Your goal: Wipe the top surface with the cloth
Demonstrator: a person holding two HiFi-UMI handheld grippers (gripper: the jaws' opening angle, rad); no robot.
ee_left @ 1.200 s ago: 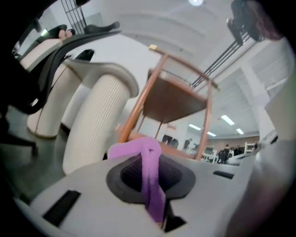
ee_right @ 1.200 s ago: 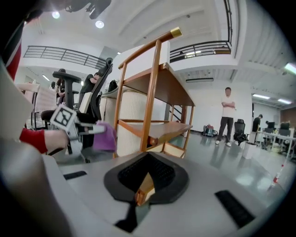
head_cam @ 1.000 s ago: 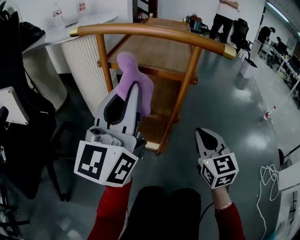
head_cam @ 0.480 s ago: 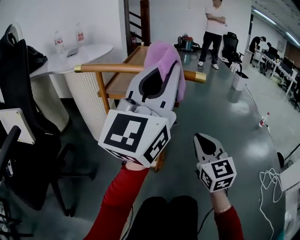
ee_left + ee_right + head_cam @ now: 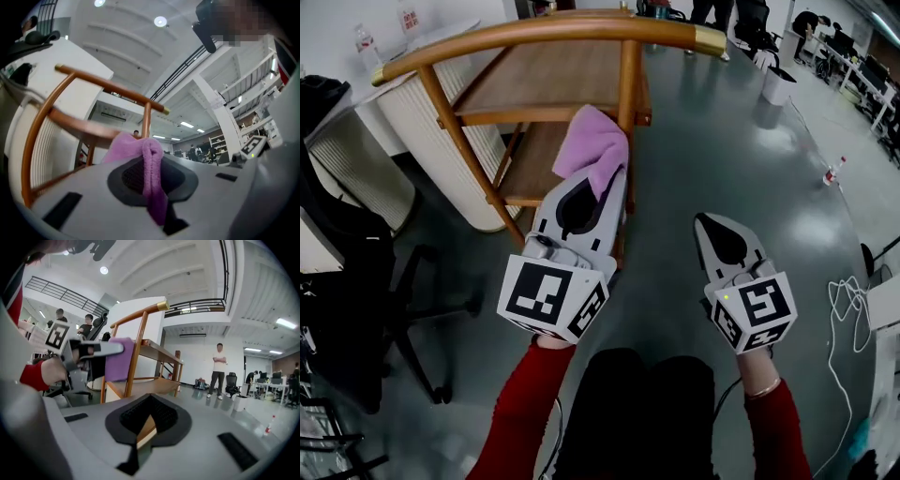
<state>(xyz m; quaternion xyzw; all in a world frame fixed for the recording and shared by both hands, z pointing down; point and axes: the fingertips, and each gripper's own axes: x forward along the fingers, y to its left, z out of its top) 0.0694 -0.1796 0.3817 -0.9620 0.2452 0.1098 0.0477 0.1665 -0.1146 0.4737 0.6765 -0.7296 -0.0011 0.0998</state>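
A wooden cart with a curved brass-tipped handle [image 5: 534, 33] stands ahead; its top surface [image 5: 553, 80] is bare. My left gripper [image 5: 605, 176] is shut on a purple cloth [image 5: 595, 145], held in the air in front of the cart's near post, below the level of the top. The cloth [image 5: 145, 159] is bunched between the jaws of the left gripper [image 5: 150, 154] and hangs over them. My right gripper [image 5: 710, 221] hovers to the right over the floor, shut with nothing in it. In the right gripper view, the cloth [image 5: 117, 359] shows beside the cart's post.
A white ribbed counter [image 5: 356, 150] with bottles [image 5: 364, 39] stands left of the cart. A black office chair [image 5: 356, 281] is at the near left. A white bin [image 5: 778, 84], a bottle on the floor [image 5: 834, 173] and cables [image 5: 848, 319] lie right. A person [image 5: 218, 371] stands far off.
My left gripper has come down from in front of the camera to below the cart's handle, still holding the cloth. The right gripper has hardly moved.
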